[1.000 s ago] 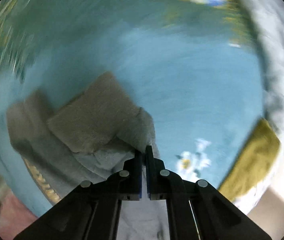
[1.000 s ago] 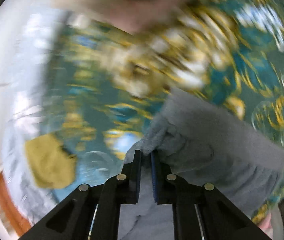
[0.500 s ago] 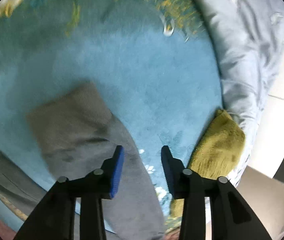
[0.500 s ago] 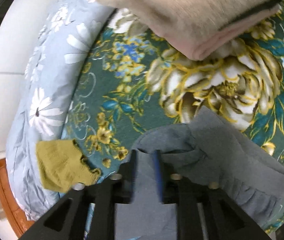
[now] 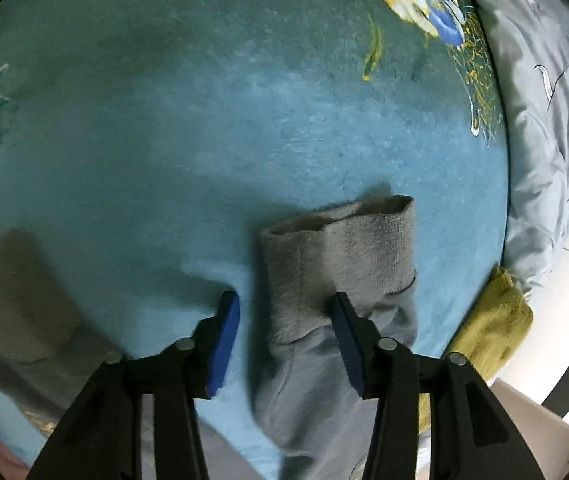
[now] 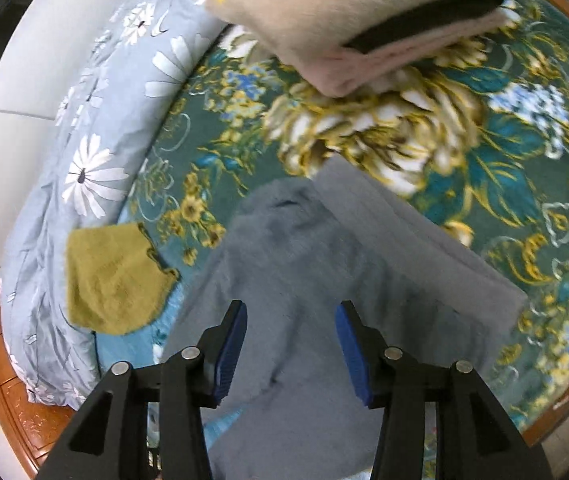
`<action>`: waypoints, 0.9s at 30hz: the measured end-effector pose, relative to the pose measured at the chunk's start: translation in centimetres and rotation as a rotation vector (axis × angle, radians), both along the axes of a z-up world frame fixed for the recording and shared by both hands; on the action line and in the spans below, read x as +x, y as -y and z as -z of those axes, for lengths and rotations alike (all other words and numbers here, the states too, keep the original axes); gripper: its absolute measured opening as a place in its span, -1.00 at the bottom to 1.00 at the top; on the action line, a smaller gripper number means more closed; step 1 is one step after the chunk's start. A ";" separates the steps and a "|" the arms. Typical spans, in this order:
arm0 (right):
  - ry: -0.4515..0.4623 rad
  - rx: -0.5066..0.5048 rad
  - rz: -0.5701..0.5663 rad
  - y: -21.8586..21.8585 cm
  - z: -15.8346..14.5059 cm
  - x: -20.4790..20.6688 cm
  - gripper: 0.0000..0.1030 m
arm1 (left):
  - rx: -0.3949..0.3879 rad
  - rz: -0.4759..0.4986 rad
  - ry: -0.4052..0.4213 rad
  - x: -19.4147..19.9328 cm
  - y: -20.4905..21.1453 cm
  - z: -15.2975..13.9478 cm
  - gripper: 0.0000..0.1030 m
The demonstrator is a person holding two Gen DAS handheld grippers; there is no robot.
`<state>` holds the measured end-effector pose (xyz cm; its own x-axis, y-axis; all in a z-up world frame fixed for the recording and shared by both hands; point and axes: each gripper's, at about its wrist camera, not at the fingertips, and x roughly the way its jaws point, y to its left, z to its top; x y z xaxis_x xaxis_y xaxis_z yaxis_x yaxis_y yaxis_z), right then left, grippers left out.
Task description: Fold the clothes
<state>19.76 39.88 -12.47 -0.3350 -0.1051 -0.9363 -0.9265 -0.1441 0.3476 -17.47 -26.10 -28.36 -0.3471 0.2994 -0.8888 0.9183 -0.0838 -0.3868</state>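
- Sleeve cuff (image 5: 340, 248) of the grey garment (image 6: 324, 264) lies flat on the teal blanket (image 5: 204, 120), open end pointing away from me; bare blanket stretches wide beyond and to the left of it
- my left gripper (image 5: 286, 336) is released; its jaws have just been closing, yet they stand apart astride the cuff; one pad sits at the cuff's edge, and I cannot tell if it touches
- my right gripper (image 6: 290, 340) hangs released over the garment's body; its jaws have just been opening, nothing pinched
- olive cloth (image 6: 112, 276) lies at the blanket's edge, just beside the garment; the pale floral quilt (image 6: 96, 120) borders that side
- folded stack (image 6: 344, 20) sits well apart at the far end; flowered blanket lies bare between
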 end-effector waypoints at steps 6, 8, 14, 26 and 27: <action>0.000 0.033 -0.017 0.5 -2.6 0.8 -0.03 | -0.167 0.051 -0.133 -2.2 2.8 -5.6 -0.87; 0.011 0.041 -0.034 0.8 -3.2 0.9 -0.03 | -0.195 0.129 -0.091 -2.3 4.1 -5.6 -0.87; -0.002 0.037 -0.026 2.2 -4.2 1.6 -0.03 | -0.086 0.190 -0.066 1.3 3.8 -5.0 -0.71; -0.007 0.003 -0.137 7.3 -4.0 0.0 -0.03 | -0.114 0.003 -0.027 21.9 2.7 -7.1 -0.20; 0.003 0.005 -0.158 7.8 -4.0 -0.2 -0.03 | -0.093 -0.013 -0.014 23.2 2.4 -6.4 -0.20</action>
<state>19.56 32.06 -8.46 -0.3115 -0.1512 -0.9382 -0.8934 -0.2897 0.3433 5.73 -28.50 -22.00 -0.3629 0.2116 -0.9075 0.9141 -0.1082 -0.3908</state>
